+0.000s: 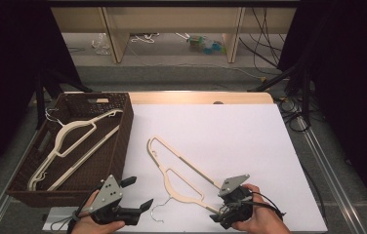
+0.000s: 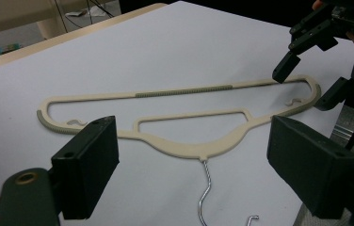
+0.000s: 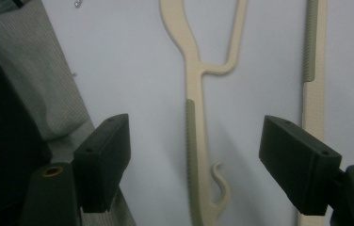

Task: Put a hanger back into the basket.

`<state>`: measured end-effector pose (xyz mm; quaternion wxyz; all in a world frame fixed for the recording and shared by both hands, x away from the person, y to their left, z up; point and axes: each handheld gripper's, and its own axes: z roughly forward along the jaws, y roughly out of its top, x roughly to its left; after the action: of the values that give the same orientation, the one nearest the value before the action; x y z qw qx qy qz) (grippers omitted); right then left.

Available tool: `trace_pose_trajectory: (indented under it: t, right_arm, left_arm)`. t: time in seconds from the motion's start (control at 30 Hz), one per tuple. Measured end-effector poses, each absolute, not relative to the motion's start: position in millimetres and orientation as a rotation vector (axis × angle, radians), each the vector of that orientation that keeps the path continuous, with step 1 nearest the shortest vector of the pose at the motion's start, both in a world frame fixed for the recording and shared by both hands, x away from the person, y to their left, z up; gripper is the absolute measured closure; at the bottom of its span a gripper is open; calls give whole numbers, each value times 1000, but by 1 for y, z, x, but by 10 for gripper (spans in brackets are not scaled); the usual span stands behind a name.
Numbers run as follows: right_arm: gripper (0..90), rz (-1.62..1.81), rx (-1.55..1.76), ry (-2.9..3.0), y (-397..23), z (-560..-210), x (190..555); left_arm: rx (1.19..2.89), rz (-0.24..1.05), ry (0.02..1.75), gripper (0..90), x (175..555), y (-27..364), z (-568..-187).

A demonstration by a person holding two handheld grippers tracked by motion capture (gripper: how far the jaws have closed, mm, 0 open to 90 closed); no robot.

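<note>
Cream plastic hanger [image 1: 181, 175] lies flat on the white tabletop [image 1: 240, 141], running diagonally from mid-table toward the near right corner; its wire hook [image 1: 158, 212] points at the near edge. Grey ribbed grip strips show along its straight bar and at both shoulder ends in the left gripper view [image 2: 184, 92].

Right gripper [image 1: 219, 215] sits at the hanger's near right end, held in the person's right hand [image 1: 259, 219]. Its jaws stand wide apart and grasp nothing. In the right gripper view [image 3: 194, 162] the hanger's shoulder arm with its small notch hook runs up between the two black jaws, neither pad touching it; the straight bar passes just beside the right-hand jaw.

Left gripper [image 1: 141, 194] is held low at the near edge, left of the wire hook, in the left hand [image 1: 93, 222]. Jaws spread, released, nothing between the pads. In its own view [image 2: 191, 162] the hanger's neck and hook lie on the table in the gap between the jaws.

Brown woven basket [image 1: 123, 146] stands at the table's left edge, well apart from the loose hanger. Inside lie more cream hangers [image 1: 71, 144], stacked at a slant.
</note>
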<state>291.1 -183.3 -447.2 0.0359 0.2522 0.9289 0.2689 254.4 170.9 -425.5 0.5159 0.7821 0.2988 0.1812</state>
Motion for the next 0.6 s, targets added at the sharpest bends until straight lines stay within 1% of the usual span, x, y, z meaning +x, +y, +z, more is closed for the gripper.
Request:
trace_pose_trajectory:
  t: [0.17, 0.23, 0.33, 0.47, 0.6]
  right_arm:
    - [300, 765, 820, 2833, -181, -446, 305]
    - [324, 734, 831, 2825, -180, -446, 313]
    - [366, 674, 872, 2808, -180, -447, 323]
    - [443, 625, 937, 2828, -181, -449, 337]
    - [481, 581, 991, 2858, -180, -452, 351]
  left_arm:
    - [1893, 443, 700, 173, 255, 172, -425]
    - [1892, 440, 720, 174, 254, 171, -426]
    - [1905, 441, 701, 173, 255, 172, -426]
    - [1902, 431, 718, 174, 255, 171, -427]
    - [1909, 435, 699, 174, 256, 171, -427]
